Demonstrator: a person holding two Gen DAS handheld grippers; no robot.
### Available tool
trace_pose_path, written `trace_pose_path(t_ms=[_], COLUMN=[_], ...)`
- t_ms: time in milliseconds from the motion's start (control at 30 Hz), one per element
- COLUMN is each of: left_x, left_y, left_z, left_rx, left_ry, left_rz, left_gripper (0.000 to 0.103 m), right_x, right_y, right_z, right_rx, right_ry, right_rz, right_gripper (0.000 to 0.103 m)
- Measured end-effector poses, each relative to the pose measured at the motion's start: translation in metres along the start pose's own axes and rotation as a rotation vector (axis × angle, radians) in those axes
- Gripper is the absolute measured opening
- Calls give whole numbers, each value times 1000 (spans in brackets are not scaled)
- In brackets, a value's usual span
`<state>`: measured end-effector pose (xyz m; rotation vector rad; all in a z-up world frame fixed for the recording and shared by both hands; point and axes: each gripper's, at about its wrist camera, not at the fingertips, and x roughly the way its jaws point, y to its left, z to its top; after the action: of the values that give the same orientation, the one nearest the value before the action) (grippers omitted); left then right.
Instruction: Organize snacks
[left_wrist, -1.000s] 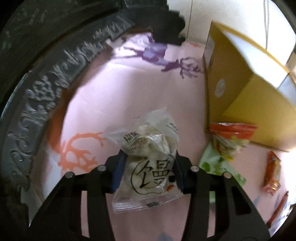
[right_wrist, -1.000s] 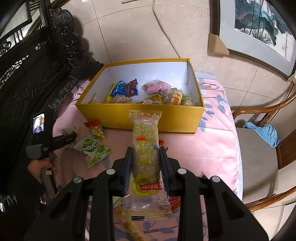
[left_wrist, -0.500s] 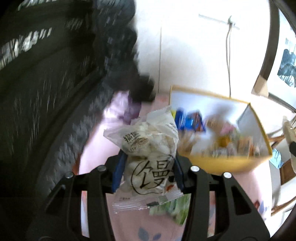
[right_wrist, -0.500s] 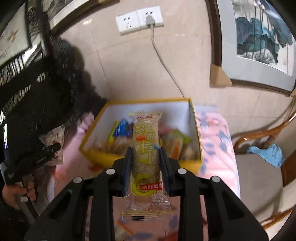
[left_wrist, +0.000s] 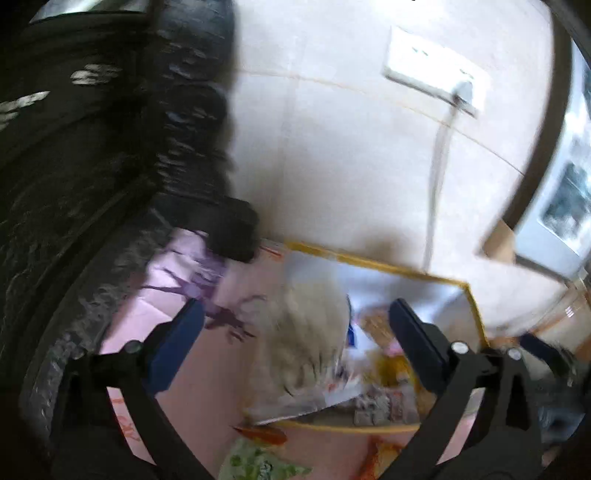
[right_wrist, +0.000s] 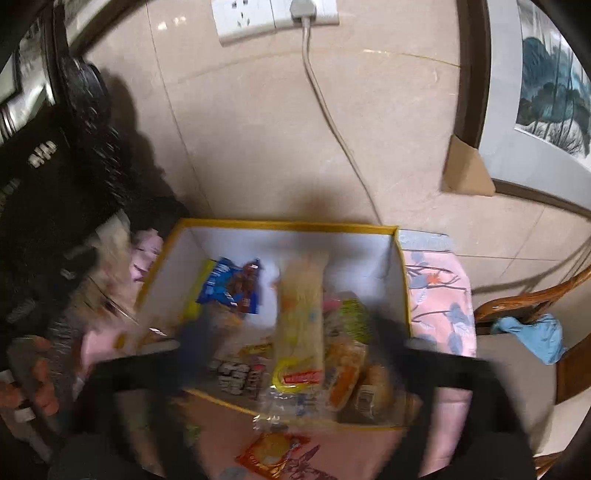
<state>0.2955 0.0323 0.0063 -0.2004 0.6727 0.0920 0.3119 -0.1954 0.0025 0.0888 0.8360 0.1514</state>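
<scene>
My left gripper (left_wrist: 295, 332) is open, jaws wide apart. The white bun packet (left_wrist: 306, 339) is a blur between them, free of the pads, over the near left edge of the yellow box (left_wrist: 373, 262). My right gripper (right_wrist: 291, 350) is open and blurred. The long yellow-green snack bar packet (right_wrist: 301, 317) is loose between its jaws, over the yellow box (right_wrist: 288, 225), which holds several snack packets. The left gripper and bun packet show blurred at the left of the right wrist view (right_wrist: 107, 280).
An orange packet (right_wrist: 271, 452) and a green packet (left_wrist: 258, 461) lie on the pink cloth (right_wrist: 439, 295) in front of the box. Dark carved furniture (left_wrist: 92, 184) stands at left, a wooden chair (right_wrist: 528, 306) at right, the wall with a socket (right_wrist: 273, 14) behind.
Both grippers have opened over the box. The bun packet and the snack bar packet have come loose from the pads and are dropping toward the box.
</scene>
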Motion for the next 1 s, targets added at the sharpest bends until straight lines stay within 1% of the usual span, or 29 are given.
trace_pose_path(t_ms=[33,67,133,167,233,300,333,367,433,467,500,533,600,633,700,733,767,833,867,900,933,1000], left_x=[-2,-4,-8,-13,-20,-29,-32,-31,-31,-30,-29,-28,-25,-24,-21,-19,-17,-12,-8,-1,5,20], left_y=[2,4,12,20,37,58,69,75,86,88,89,92,93,92,85,80,77,64,57,49,42,25], left_z=[-3,-8,-12,-18,-30,-50,-66,-75,-108,-121,-130,-146,-164,-175,-185,-187,-188,-188,-188,-187,-185,-188], left_rx=[15,54,79,82,67,34,27,31,78,107,124,143,157,173,207,228,240,269,277,292,308,353], left_ry=[0,10,14,14,24,52,75,93,155,189,211,247,294,317,327,322,319,315,316,338,354,353], left_rz=[5,12,49,74,85,102,126,151,210,225,234,241,219,190,162,144,129,97,68,47,43,23], left_gripper=[101,101,101,101,101,101,101,101,101,101,101,101,101,101,101,101,101,101,101,101,101,101], right_x=[2,3,-5,-9,-19,-23,-20,-15,1,13,25,33,54,66,83,91,95,96,93,93,92,89], right_y=[2,5,6,5,3,5,8,11,18,21,25,28,35,37,37,35,33,26,23,20,17,7], right_z=[-2,-6,-18,-25,-43,-74,-90,-101,-125,-137,-145,-150,-161,-166,-171,-175,-176,-177,-176,-176,-176,-177], right_rx=[-3,-10,14,29,59,84,87,89,90,100,115,117,107,103,118,133,138,179,189,194,193,197], right_ry=[4,17,21,20,40,83,112,135,181,212,227,234,254,285,361,382,390,382,369,374,371,369], right_rz=[-10,3,11,11,4,-21,-32,-47,-89,-92,-76,-88,-160,-194,-225,-234,-239,-200,-191,-186,-178,-186], right_gripper=[102,102,102,102,102,102,102,102,102,102,102,102,102,102,102,102,102,102,102,102,102,102])
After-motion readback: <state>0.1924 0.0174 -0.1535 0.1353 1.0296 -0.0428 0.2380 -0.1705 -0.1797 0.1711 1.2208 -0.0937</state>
